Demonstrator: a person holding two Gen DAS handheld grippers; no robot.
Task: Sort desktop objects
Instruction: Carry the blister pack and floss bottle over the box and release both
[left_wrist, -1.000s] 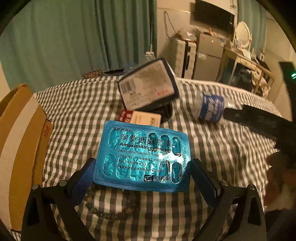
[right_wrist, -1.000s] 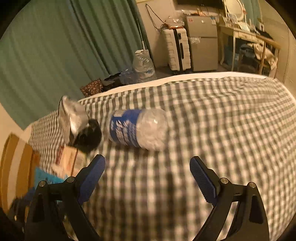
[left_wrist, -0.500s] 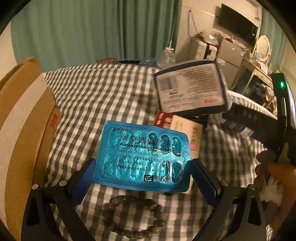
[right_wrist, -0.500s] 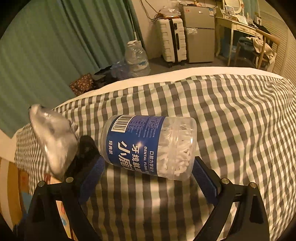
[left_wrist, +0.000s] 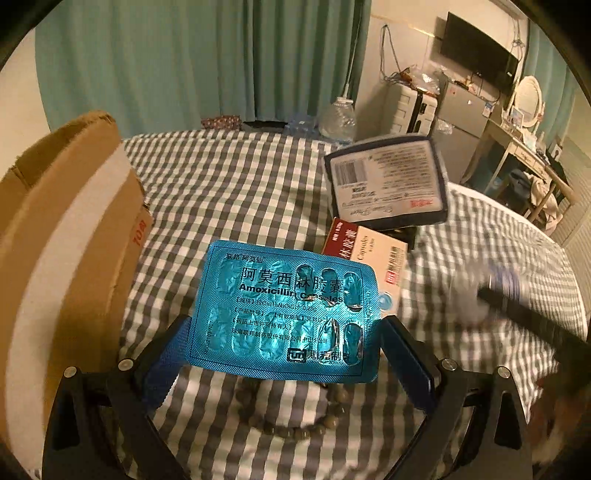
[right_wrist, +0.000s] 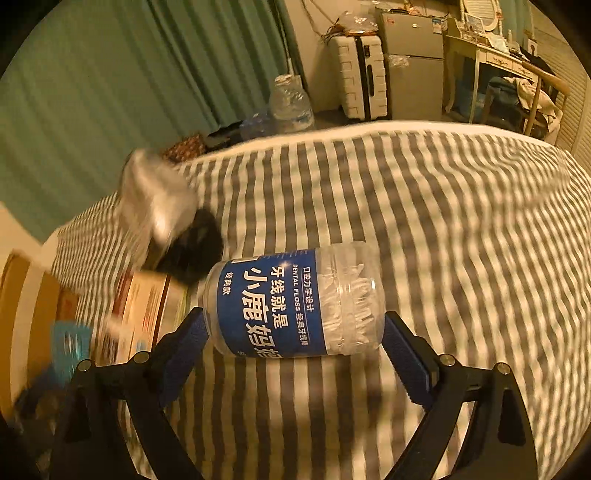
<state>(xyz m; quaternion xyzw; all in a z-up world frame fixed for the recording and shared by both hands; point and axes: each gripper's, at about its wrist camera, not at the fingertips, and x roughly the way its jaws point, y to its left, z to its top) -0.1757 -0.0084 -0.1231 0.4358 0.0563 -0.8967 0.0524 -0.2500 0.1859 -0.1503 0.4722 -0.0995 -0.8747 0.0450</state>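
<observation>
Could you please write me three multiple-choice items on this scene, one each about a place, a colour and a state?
1. Where does the cardboard box stand relative to the blister pack in the left wrist view?
A. To its left
B. To its right
C. Underneath it

2. What colour is the label on the dental floss jar?
A. Red
B. Blue
C. Yellow

3. What is the left gripper doing?
A. Hanging open with nothing in it
B. Holding the bead bracelet
C. Clamped on the blister pack

Key: 1 A, the box fills the left edge of that view. 2 B, the label is blue with white print. 3 C, both pads press the pack's side edges, while the bead bracelet lies on the checked cloth below.
</observation>
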